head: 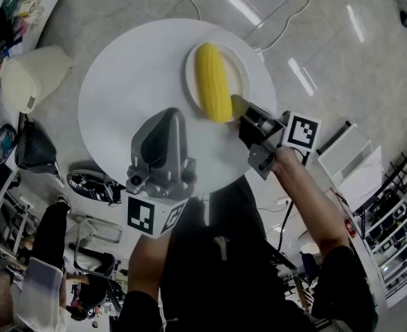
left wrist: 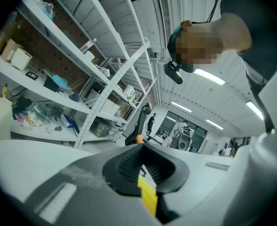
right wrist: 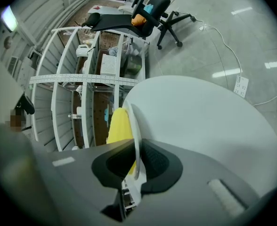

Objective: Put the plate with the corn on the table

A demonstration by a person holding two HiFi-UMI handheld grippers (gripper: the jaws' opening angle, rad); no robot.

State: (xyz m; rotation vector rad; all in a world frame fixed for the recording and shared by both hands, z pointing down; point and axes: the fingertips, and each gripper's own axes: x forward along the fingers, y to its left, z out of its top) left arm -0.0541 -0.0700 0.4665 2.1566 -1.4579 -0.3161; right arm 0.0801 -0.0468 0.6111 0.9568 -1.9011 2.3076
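Plate [head: 239,71] with corn [head: 212,81] lies on the far right part of the round white table [head: 127,81], well inside its edge. Right gripper [head: 240,109] is clamped on the plate's near rim, one pad on each face.

Step, as judged: set-down, nearly done. Whether the near edge is fully down is unclear. Next move calls for parting the jaws and backing straight off without dragging the plate.

Left gripper [head: 170,116] hovers over the table's near side, jaws slightly apart, gripping nothing.

Right gripper view shows the rim pinched between the pads. Head view hides that but gives the plate's place. Left gripper view catches only shelving [left wrist: 105,79], no plate.
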